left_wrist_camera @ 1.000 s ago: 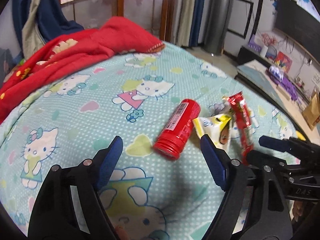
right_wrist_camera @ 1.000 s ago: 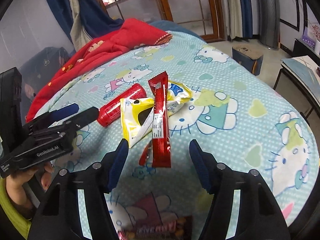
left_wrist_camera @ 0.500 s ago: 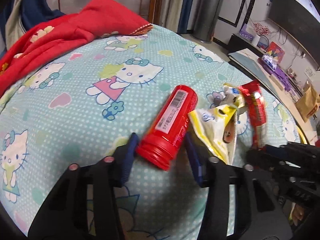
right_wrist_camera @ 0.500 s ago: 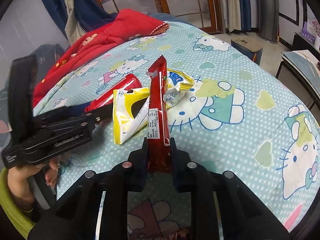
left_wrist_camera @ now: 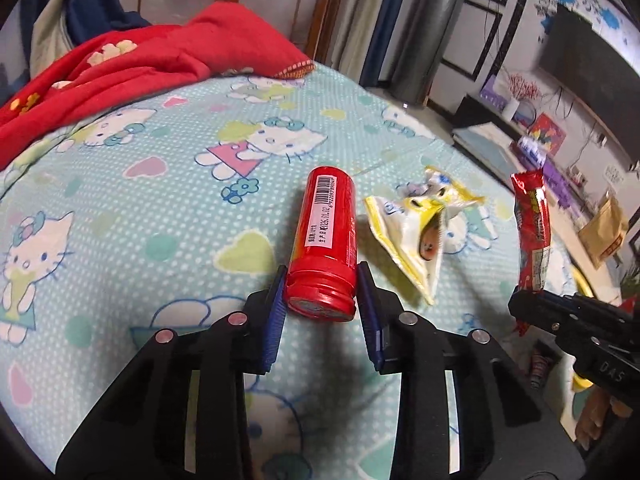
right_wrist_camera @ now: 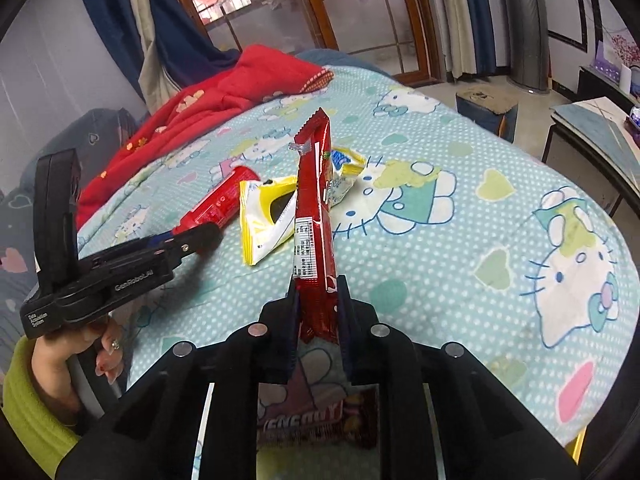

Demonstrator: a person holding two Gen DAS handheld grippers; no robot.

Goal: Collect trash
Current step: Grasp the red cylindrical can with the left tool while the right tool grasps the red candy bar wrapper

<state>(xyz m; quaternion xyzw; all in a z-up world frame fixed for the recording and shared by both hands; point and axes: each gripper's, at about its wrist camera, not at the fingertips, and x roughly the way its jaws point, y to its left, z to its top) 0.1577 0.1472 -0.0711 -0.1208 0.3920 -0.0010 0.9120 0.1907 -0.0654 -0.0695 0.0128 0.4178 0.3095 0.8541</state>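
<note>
**What you cannot make out from here**

Your right hand-held gripper (right_wrist_camera: 318, 312) covers the lower end of the red wrapper (right_wrist_camera: 314, 216), so you cannot see how far it reaches between the blue pads. Behind that wrapper, part of the yellow packet (right_wrist_camera: 260, 220) is hidden. Below the gripper, a dark snack pack (right_wrist_camera: 320, 420) lies half covered, its lettering cut short. On the red tube (left_wrist_camera: 326, 236), the label print is too small to read. Your left hand (right_wrist_camera: 72, 364) is cut off by the frame's edge.
</note>
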